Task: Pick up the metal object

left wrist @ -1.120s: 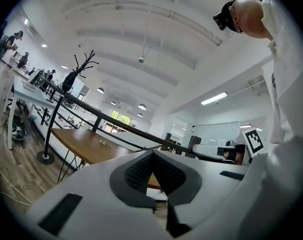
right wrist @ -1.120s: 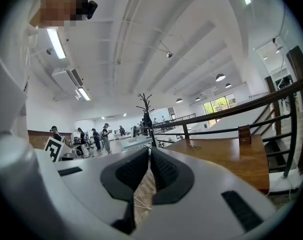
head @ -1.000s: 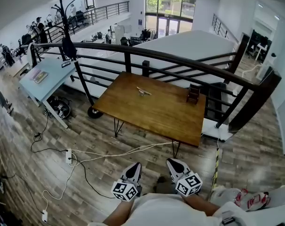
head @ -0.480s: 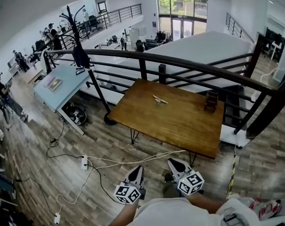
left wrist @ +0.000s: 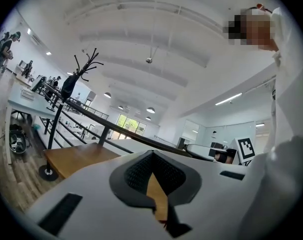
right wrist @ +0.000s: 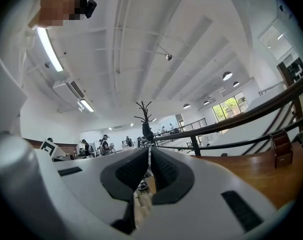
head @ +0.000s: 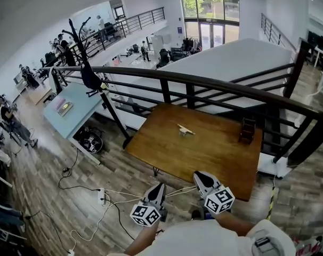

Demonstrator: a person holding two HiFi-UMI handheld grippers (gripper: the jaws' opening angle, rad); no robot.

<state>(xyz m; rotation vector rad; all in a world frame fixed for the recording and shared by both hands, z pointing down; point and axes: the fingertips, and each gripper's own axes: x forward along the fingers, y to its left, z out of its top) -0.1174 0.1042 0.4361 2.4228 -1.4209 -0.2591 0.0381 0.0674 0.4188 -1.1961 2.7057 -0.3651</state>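
Observation:
The metal object [head: 185,130], small and pale, lies near the middle of the wooden table [head: 215,156], toward its far side. Both grippers are low in the head view, held close to the person's body, well short of the object. My left gripper [head: 158,188] hangs over the floor just before the table's near edge, jaws together with nothing between them. At the table's near edge my right gripper [head: 198,175] is shut and empty too. In the gripper views the left gripper [left wrist: 152,153] and right gripper [right wrist: 149,152] point level across the table; neither view shows the object.
A small dark wooden stand [head: 248,130] sits at the table's right far corner. A black railing [head: 215,84] runs behind the table. A light blue desk [head: 76,103] and a coat stand [head: 87,63] are at the left. White cables and a power strip [head: 103,196] lie on the floor.
The person has stepped toward the table: it has drawn nearer in the head view, and both grippers now reach its near edge. The jaws have stayed shut.

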